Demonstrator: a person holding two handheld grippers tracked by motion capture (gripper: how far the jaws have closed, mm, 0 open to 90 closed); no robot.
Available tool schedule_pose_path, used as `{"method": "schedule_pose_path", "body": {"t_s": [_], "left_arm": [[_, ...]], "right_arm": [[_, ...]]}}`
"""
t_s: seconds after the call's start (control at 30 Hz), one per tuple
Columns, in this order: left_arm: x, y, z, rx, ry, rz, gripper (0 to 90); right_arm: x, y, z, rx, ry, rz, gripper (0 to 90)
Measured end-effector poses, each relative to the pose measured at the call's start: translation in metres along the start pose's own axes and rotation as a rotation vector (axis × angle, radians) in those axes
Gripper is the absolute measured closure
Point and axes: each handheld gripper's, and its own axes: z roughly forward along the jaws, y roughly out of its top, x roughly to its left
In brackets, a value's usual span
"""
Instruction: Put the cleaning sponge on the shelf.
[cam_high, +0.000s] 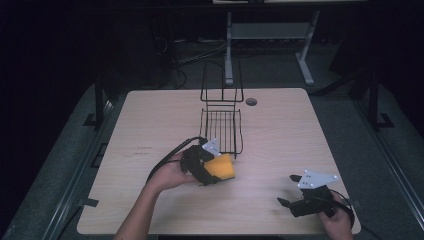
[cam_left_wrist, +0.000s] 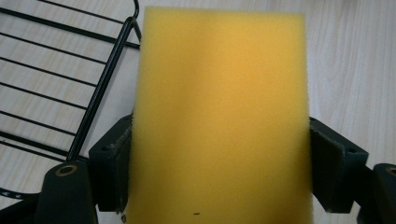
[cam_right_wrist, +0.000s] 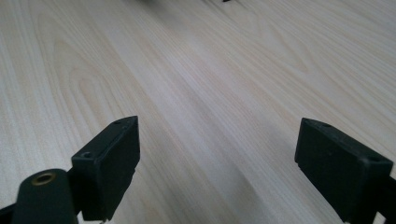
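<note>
A person works at a pale wooden surface (cam_high: 150, 130), holding a hand-held gripper in each hand. Both forearms come in from the near edge in the high view.

The left hand-held gripper (cam_high: 212, 170) is near the middle of the surface, a little toward the person. Its jaws are clamped on a yellow sponge (cam_high: 221, 167), which sticks out past them. In the left gripper view, the yellow sponge (cam_left_wrist: 219, 116) is a broad, upright rectangular block squeezed between the two black jaw pads, one pressing on each long side. A black cable trails back from this gripper along the person's wrist.

Just beyond the sponge stands a black wire rack (cam_high: 221, 117), set near the centre of the far half of the surface. It has a low, barred tray and a taller wire frame rising behind it. In the left gripper view, the wire rack (cam_left_wrist: 56, 84) lies beside the sponge, with its rim bar running close past the sponge's edge; whether they touch cannot be told.

The right hand-held gripper (cam_high: 288, 190) is near the front right corner of the surface, well apart from the sponge and the rack. Its jaws are spread wide and grasp nothing. In the right gripper view, the right hand-held gripper (cam_right_wrist: 217, 163) has bare wood grain between its two parted pads.
</note>
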Motion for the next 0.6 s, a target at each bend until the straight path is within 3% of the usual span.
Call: {"method": "schedule_pose_path", "body": {"t_s": [0.6], "left_arm": [[0.014, 0.012, -0.011, 0.011, 0.002, 0.003, 21.6]], "right_arm": [[-0.001, 0.002, 0.000, -0.004, 0.003, 0.002, 13.8]]}}
